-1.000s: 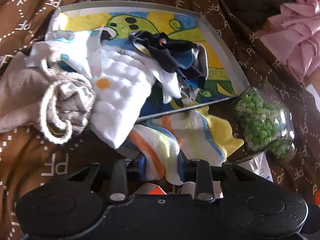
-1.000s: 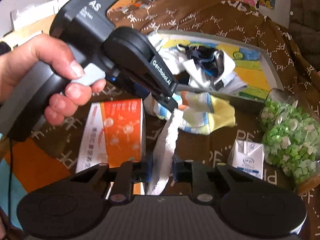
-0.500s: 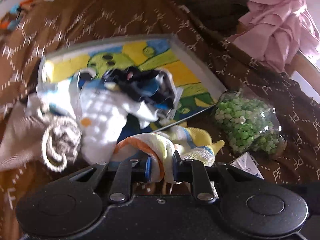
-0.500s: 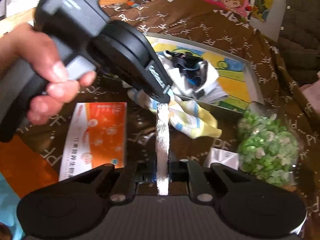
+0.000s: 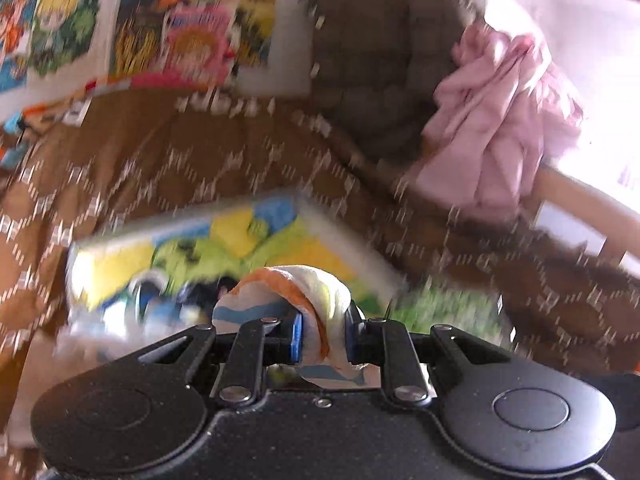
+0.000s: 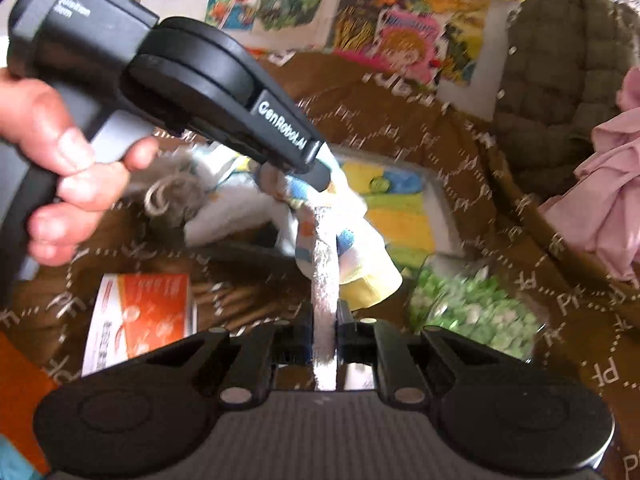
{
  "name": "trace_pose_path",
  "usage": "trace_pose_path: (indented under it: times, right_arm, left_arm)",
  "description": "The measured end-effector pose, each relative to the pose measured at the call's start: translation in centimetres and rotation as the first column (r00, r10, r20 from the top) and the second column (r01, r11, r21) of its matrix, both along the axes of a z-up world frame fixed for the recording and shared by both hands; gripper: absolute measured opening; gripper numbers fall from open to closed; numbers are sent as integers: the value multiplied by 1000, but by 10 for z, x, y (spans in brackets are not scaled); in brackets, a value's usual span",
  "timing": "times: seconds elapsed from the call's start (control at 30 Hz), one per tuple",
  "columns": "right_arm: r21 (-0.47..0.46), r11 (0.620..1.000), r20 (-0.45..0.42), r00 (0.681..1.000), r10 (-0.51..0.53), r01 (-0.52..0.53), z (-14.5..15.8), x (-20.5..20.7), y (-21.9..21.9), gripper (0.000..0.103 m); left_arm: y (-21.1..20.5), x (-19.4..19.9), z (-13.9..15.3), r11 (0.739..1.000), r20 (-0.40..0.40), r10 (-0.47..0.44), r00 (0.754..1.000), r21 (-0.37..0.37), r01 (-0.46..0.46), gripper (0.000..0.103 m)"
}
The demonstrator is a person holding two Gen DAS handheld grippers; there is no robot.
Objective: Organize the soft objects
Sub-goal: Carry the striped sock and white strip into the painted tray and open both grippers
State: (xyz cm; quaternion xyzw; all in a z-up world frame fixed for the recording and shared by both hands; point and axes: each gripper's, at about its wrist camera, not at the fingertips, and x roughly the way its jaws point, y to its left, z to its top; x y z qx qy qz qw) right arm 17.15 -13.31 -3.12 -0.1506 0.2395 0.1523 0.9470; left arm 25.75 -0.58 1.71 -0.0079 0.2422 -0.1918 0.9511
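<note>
striped terry, orange, blue and cream, fills your left gripper (image 5: 322,338): in the left wrist view the blue pads are clamped on a bunched fold of the striped cloth (image 5: 288,292), which arches up over the fingers. the colourful tray (image 5: 224,248) lies just beyond and below that fold, blurred, with other soft things heaped at its near left corner. you're tilted downward toward the tray.

in the right wrist view your right gripper (image 6: 325,330) is pinched tight on a narrow white edge of the same cloth, which runs as a taut strip straight away from the fingers to the left gripper, gripped in your hand (image 6: 60,184) above the tray's near edge. so the cloth's long axis lies between your two grippers, toward the tray, with its loose yellow end hanging just short of the near rim. the left is nearer the tray; i'd judge it should lead any folding or placing.
</note>
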Motion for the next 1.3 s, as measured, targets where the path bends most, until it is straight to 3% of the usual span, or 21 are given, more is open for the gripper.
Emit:
trace_pose_path:
  times: [0.23, 0.4, 0.57, 0.77, 0.97, 1.3]
  right_arm:
    - [39, 996, 104, 991, -81, 77, 20, 22, -14, 11]
    - [59, 994, 160, 982, -96, 87, 37, 74, -11, 11]
    - [50, 994, 67, 993, -100, 97, 38, 136, 4, 11]
    - [-30, 987, -62, 986, -157, 156, 21, 181, 11, 12]
    - [-23, 976, -152, 964, -218, 218, 4, 194, 8, 12]
    - [-3, 969, -203, 949, -241, 245, -7, 196, 9, 14]
  left_arm:
    - [17, 29, 11, 992, 110, 45, 993, -123, -31, 21]
    - [52, 56, 7, 970, 98, 157, 983, -203, -135, 21]
    - [80, 78, -12, 944, 11, 227, 974, -250, -217, 21]
    - [89, 91, -35, 935, -65, 225, 972, -265, -234, 21]
    - [85, 99, -49, 934, -140, 217, 966, -256, -247, 22]
    - [74, 98, -52, 946, -152, 187, 970, -237, -220, 25]
